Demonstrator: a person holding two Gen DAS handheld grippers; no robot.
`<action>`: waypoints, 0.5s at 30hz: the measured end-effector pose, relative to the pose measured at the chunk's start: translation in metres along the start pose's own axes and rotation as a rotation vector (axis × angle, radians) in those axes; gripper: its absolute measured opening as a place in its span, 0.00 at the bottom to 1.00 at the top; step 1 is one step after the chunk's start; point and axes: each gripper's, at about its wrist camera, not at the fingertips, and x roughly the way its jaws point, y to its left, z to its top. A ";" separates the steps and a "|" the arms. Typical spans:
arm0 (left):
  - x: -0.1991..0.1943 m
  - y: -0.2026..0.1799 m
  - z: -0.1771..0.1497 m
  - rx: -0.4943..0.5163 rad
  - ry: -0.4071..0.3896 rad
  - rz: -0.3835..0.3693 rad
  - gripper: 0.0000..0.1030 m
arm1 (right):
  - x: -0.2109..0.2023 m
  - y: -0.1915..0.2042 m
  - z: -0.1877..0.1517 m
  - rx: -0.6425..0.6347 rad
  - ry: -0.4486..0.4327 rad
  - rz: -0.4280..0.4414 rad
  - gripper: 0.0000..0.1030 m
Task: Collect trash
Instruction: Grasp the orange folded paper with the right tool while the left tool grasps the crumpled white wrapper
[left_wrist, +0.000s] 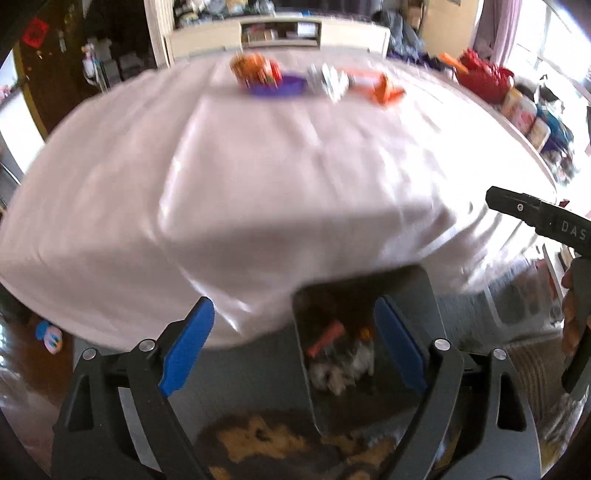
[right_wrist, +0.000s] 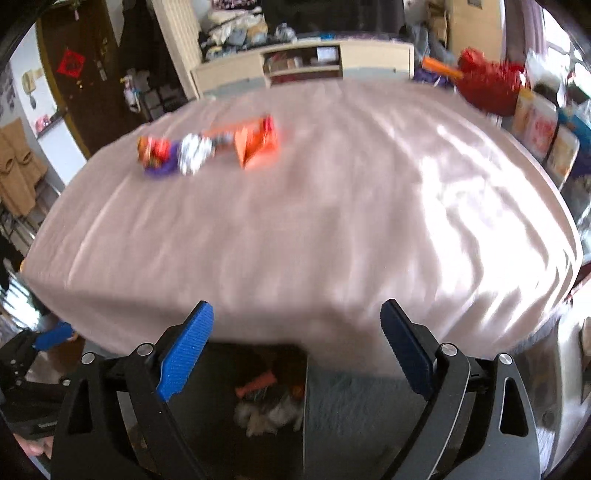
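Left wrist view. Left gripper (left_wrist: 293, 341): fingers (left_wrist: 188, 343) spread wide, nothing between them. Trash bin (left_wrist: 424, 295): directly beyond and below the fingertips, at the near edge of the bench (left_wrist: 258, 184), already holding wrappers. Purple bowl (left_wrist: 280, 86), crumpled foil wrapper (left_wrist: 332, 83) and orange packet (left_wrist: 384, 88): far ahead of the fingers, in a row on the cloth. Right gripper (left_wrist: 532, 218): off to the right of the fingers, state not readable here.

Right wrist view. Right gripper (right_wrist: 297, 349): fingers (right_wrist: 186, 350) parted, empty. Bin just below the fingertips; orange packet (right_wrist: 258, 142) and foil wrapper (right_wrist: 194, 151) far ahead, left of centre.

Step judged: between drops, reach pending. Next move: forward travel over the cloth, fingers kept apart, closing on one wrapper.
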 end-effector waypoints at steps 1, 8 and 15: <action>-0.004 0.001 0.007 0.001 -0.018 0.007 0.81 | 0.000 0.001 0.008 -0.003 -0.017 0.001 0.90; 0.001 0.013 0.052 0.005 -0.081 0.023 0.82 | 0.015 0.007 0.059 -0.016 -0.066 0.019 0.90; 0.011 0.008 0.099 0.039 -0.118 -0.003 0.86 | 0.033 0.019 0.097 -0.024 -0.081 0.022 0.90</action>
